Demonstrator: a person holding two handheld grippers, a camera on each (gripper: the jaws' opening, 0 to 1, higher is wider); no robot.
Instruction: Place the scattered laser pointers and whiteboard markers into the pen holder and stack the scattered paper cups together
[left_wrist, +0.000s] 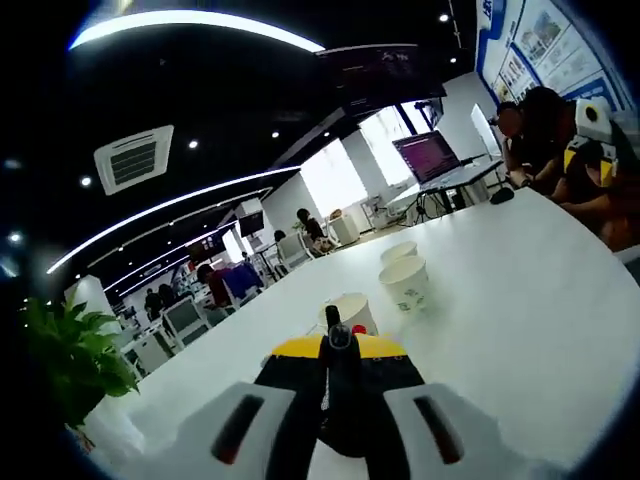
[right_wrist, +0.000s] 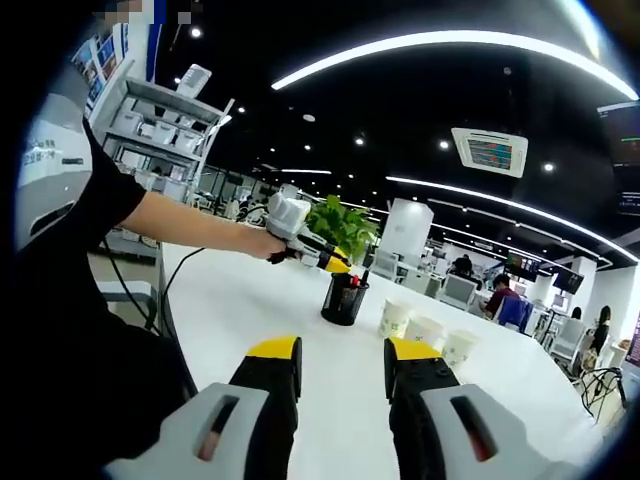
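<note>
Start on your left: your left gripper (left_wrist: 338, 400) has its jaws drawn in close around a dark pen-shaped thing, most likely a whiteboard marker (left_wrist: 333, 345), whose tip pokes up just past the yellow jaw ends. In the right gripper view you can see that same gripper (right_wrist: 338, 262) held out at the end of your outstretched arm, hanging right above the black pen holder (right_wrist: 344, 298), with the green plant (right_wrist: 345, 226) behind it. I judge you are about to drop the marker in, so this item is not yet placed. Something red and dark already stands inside the holder, so some pens seem to be in.

Moving right, the paper cups (right_wrist: 425, 332) stand just past the holder, three of them side by side on the white table (right_wrist: 230, 300). In the left gripper view, one cup (left_wrist: 351, 312) sits directly ahead of the jaws and two more (left_wrist: 405, 281) lie further on and to the right. They stand apart, so the stacking is left to do.

On your right, the right gripper (right_wrist: 343, 370) hangs low over the table with its jaws set wide apart and nothing between them, pointing toward the holder and cups, which are well ahead of it.
</note>
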